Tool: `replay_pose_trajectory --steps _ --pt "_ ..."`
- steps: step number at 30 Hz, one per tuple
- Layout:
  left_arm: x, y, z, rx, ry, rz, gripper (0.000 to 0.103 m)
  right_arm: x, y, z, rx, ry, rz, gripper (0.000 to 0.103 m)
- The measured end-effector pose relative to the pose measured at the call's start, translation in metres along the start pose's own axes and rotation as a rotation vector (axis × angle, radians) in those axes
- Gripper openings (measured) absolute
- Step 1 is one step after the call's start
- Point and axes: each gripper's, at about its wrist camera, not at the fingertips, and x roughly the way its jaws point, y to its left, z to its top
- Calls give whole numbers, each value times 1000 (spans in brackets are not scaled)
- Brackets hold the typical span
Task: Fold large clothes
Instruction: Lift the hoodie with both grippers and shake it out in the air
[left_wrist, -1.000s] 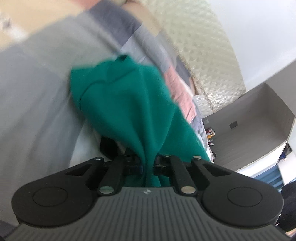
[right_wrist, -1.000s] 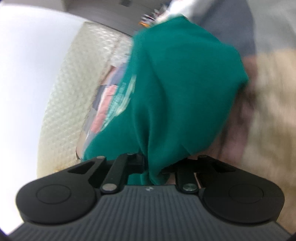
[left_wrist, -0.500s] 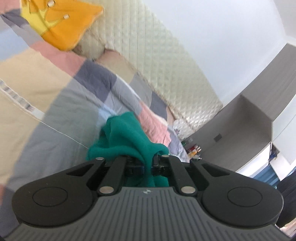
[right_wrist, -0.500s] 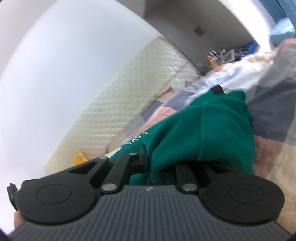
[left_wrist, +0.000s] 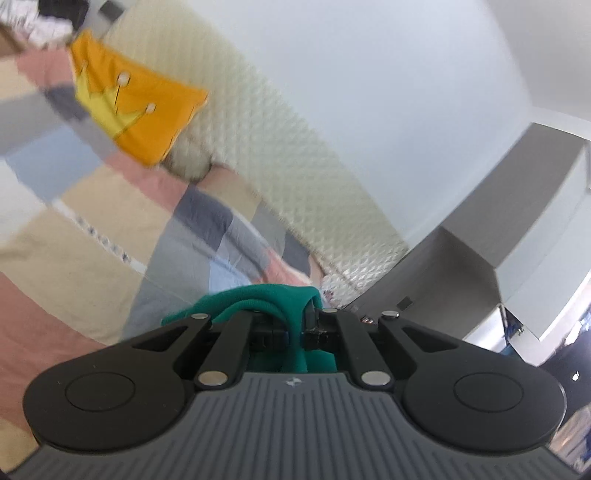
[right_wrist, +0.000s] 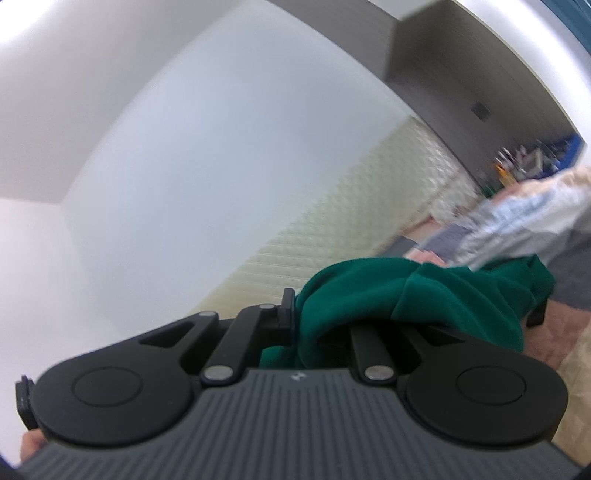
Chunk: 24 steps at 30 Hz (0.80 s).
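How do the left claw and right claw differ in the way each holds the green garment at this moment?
The left claw pinches a narrow strip of the green garment, and both its fingers show; the right claw holds a thicker bunch that drapes over and hides its right finger. The left claw looks along the patchwork bedspread toward the orange pillow; the right claw tilts up at the white wall. Both are shut on the same garment.

A bed with a patchwork cover of pink, beige, grey and blue squares runs along a cream quilted headboard. An orange cushion (yellow crown on it) leans there. Plain white wall above; a grey cabinet stands at the headboard's far end
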Motion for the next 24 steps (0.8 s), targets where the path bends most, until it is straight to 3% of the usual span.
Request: replay_pose_trajectory --steps 6,9,14,18,24 --pt "-111 -13 -7 96 -72 -46 6 -45 42 5 -55 -27 70 11" --pt "-132 3 -15 60 -30 -38 6 -39 45 4 -36 15 36 11" --pt "-115 51 -40 -33 31 50 6 7 -1 -19 162 251 -78 12" --pt "-77 80 -55 -29 78 106 7 51 -39 -55 174 515 -250 12" --pt "-10 132 -75 -25 180 212 7 86 -61 -87 223 607 -353 13"
